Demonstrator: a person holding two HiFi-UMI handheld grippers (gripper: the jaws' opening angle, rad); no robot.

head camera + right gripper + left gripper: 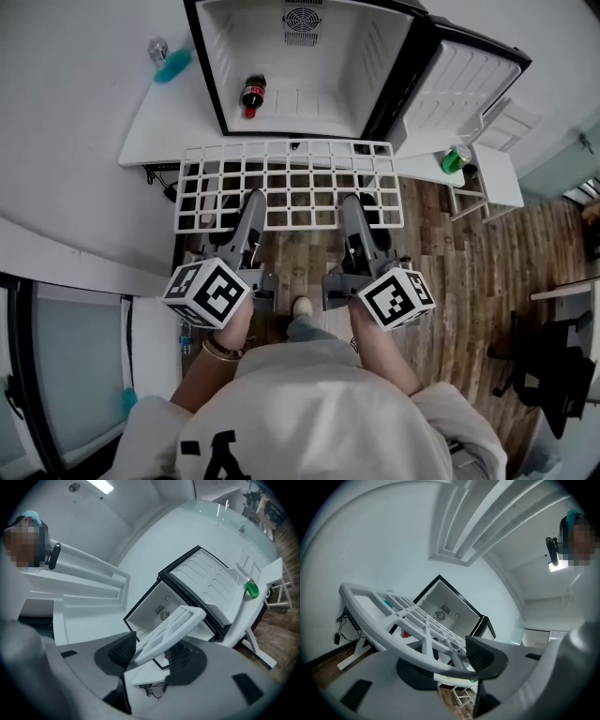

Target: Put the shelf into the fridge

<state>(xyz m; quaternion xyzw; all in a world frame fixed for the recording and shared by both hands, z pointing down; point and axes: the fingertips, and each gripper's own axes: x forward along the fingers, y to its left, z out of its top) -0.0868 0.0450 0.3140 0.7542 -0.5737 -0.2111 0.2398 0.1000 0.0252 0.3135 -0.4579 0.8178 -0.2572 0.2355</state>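
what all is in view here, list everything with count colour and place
shelf: one, white grid, in front of the fridge
fridge: one, black frame, white inside, door open, on the table
bottle: one, dark with red label, inside the fridge
teal item: one, teal, table left of the fridge
can: one, silver, beside the teal item
green container: one, green, right of the fridge
table: one, white, under the fridge
chair: one, black, far right
left tongs: one, grey, gripping the shelf
right tongs: one, grey, gripping the shelf
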